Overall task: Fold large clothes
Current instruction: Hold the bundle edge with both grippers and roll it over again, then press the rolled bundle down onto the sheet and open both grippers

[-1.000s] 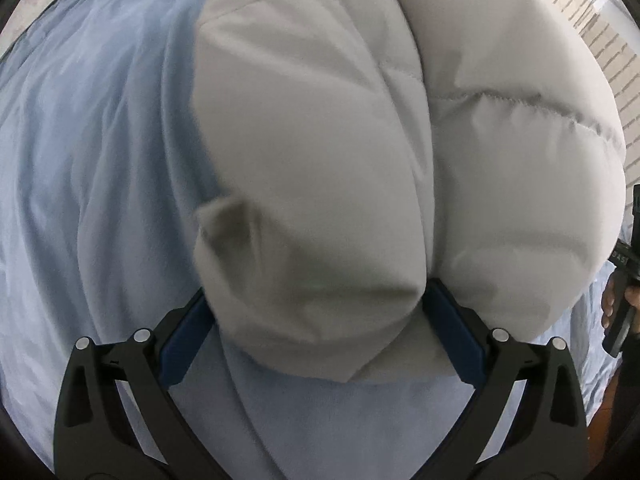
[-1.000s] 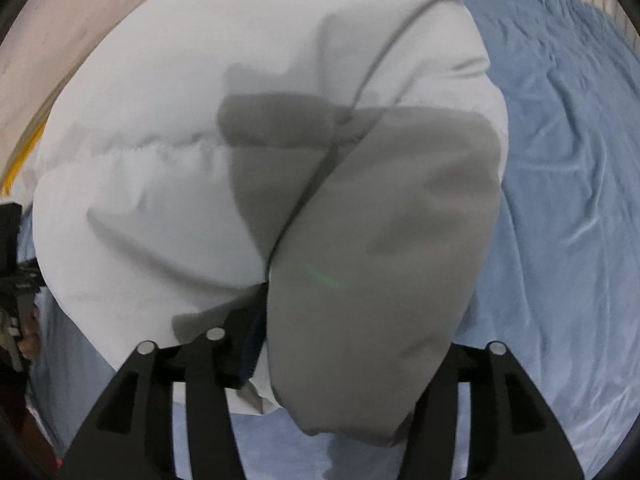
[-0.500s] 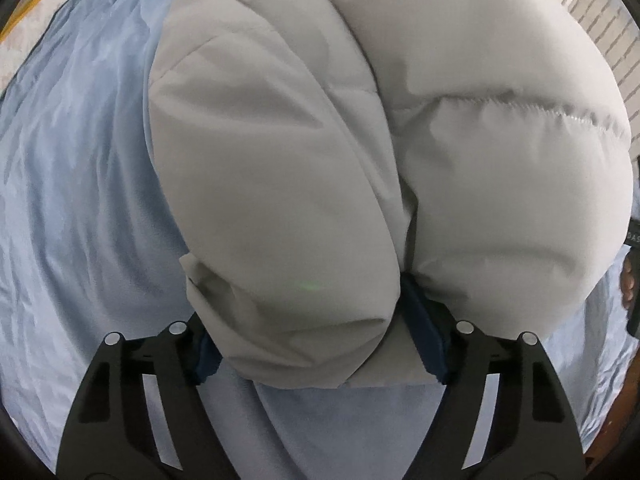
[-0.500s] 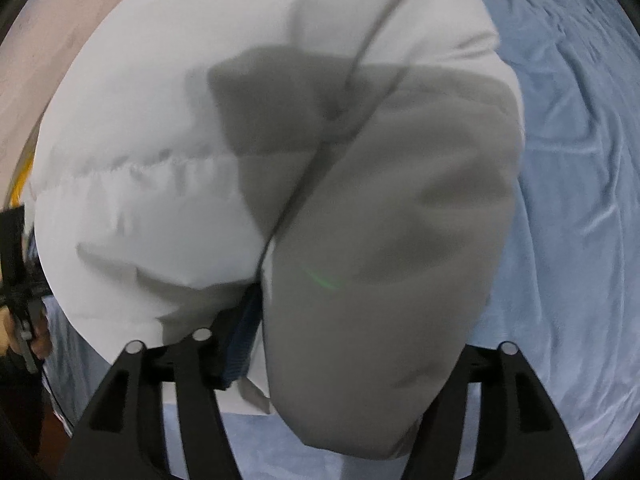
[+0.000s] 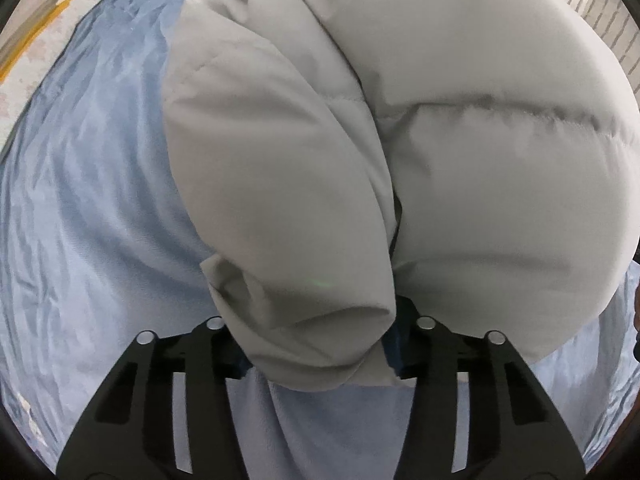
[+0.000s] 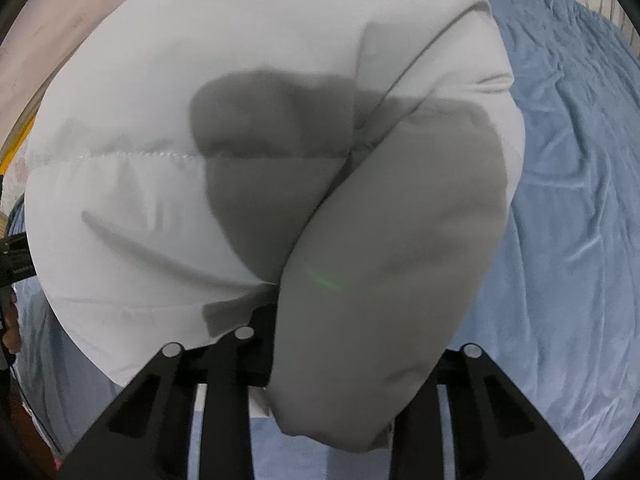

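Note:
A puffy white quilted jacket (image 5: pixel 480 184) fills both views, lying on a blue bed sheet (image 5: pixel 88 220). In the left wrist view my left gripper (image 5: pixel 316 344) is shut on the jacket's sleeve end (image 5: pixel 304 320), which bulges out between the black fingers. In the right wrist view the jacket (image 6: pixel 132 208) shows again, and my right gripper (image 6: pixel 352 364) is shut on the other padded sleeve (image 6: pixel 392 280), which hangs down between its fingers. A dark shadow falls across the jacket's middle.
The blue sheet (image 6: pixel 568 220) spreads to the right in the right wrist view. A pale floor with yellow lines (image 5: pixel 28 36) lies beyond the bed's far left. A white slatted wall (image 5: pixel 600 12) stands at the upper right.
Both grippers have closed tighter on the sleeves. The jacket's bulk has shifted and swung a little in both views as the sleeves are carried inward.

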Action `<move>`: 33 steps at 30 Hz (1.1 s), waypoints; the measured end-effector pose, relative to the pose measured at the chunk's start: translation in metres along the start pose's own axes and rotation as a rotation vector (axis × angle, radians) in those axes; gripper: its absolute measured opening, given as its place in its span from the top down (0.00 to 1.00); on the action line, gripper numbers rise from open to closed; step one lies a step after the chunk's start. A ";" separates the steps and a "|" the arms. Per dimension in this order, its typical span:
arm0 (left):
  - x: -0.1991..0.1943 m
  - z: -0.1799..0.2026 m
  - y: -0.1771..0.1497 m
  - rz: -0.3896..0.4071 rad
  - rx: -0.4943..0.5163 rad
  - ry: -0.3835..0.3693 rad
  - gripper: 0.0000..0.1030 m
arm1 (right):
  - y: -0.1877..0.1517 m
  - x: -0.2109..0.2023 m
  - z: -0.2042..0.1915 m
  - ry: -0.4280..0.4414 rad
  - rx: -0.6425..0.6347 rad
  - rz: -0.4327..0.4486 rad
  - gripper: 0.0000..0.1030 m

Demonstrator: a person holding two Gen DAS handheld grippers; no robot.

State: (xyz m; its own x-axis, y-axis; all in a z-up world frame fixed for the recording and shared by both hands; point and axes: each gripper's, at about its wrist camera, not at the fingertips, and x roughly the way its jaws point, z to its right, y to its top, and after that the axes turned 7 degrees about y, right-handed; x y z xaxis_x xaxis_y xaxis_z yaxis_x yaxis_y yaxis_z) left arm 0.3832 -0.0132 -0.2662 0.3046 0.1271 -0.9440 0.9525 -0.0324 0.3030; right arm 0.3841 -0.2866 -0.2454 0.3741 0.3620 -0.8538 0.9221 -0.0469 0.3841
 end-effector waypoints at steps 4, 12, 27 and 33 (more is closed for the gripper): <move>-0.020 0.004 -0.006 0.045 -0.010 0.068 0.69 | -0.007 -0.020 -0.007 -0.044 -0.052 0.082 0.84; -0.111 0.049 -0.036 0.199 0.017 0.102 0.84 | -0.024 -0.133 -0.013 -0.112 -0.133 0.376 0.87; -0.138 0.164 -0.218 0.153 0.091 -0.153 0.73 | -0.206 -0.197 0.113 -0.136 0.144 0.207 0.67; -0.117 0.122 -0.237 0.167 0.033 -0.132 0.26 | -0.243 -0.193 0.139 -0.088 0.324 0.222 0.46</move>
State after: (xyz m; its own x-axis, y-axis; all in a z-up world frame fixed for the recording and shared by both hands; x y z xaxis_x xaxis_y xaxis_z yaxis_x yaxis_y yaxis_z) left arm 0.1231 -0.1418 -0.2431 0.4549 -0.0138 -0.8904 0.8875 -0.0753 0.4546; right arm 0.1014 -0.4743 -0.2228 0.5619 0.2296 -0.7947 0.7961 -0.4110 0.4441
